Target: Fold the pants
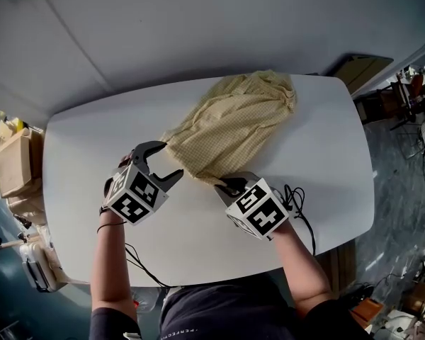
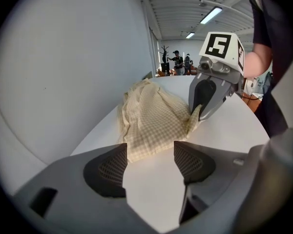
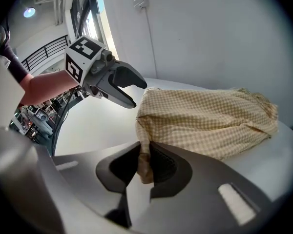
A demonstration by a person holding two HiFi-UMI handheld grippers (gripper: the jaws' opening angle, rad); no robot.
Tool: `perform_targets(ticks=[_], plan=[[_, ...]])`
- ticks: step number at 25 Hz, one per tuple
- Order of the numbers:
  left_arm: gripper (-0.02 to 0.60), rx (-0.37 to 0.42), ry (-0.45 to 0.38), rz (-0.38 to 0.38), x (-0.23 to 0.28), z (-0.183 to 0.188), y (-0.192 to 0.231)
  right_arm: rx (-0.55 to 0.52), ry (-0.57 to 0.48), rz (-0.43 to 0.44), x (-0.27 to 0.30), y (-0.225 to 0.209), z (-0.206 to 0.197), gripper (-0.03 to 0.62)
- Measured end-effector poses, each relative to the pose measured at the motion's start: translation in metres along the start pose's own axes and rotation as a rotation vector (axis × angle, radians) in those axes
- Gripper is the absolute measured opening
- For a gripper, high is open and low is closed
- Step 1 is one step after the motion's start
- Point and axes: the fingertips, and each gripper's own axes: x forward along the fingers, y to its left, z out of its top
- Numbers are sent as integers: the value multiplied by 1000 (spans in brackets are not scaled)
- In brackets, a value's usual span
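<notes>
Pale yellow checked pants point(image 1: 230, 122) lie bunched on the white table point(image 1: 85, 154), running from its far middle toward me. My right gripper point(image 1: 224, 185) is shut on the pants' near hem; the cloth point(image 3: 145, 152) is pinched between its pads and lifted a little. My left gripper point(image 1: 163, 163) stands open just left of the near edge of the pants point(image 2: 151, 118), its jaws spread wide with only bare table between the pads point(image 2: 110, 169). The left gripper view also shows the right gripper point(image 2: 201, 108) holding the cloth corner.
Cables point(image 1: 301, 214) trail from the right gripper over the table's near right part. A cardboard box point(image 1: 14, 165) and clutter stand on the floor at the left, more equipment point(image 1: 407, 94) at the right. A wall runs beyond the table's far edge.
</notes>
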Motion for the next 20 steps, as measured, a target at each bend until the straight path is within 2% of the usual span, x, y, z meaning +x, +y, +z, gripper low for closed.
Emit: perform_targets(ticks=[5, 8, 12, 20], plan=[[297, 126, 92, -15, 17, -5, -10, 10, -13, 42, -11, 0, -1, 49], [240, 186, 119, 13, 26, -3, -10, 14, -23, 57, -16, 0, 0, 49], [99, 201, 128, 16, 26, 2, -15, 15, -40, 63, -21, 0, 3, 49], [86, 155, 191, -55, -9, -10, -47, -15, -28, 131, -36, 31, -4, 49]])
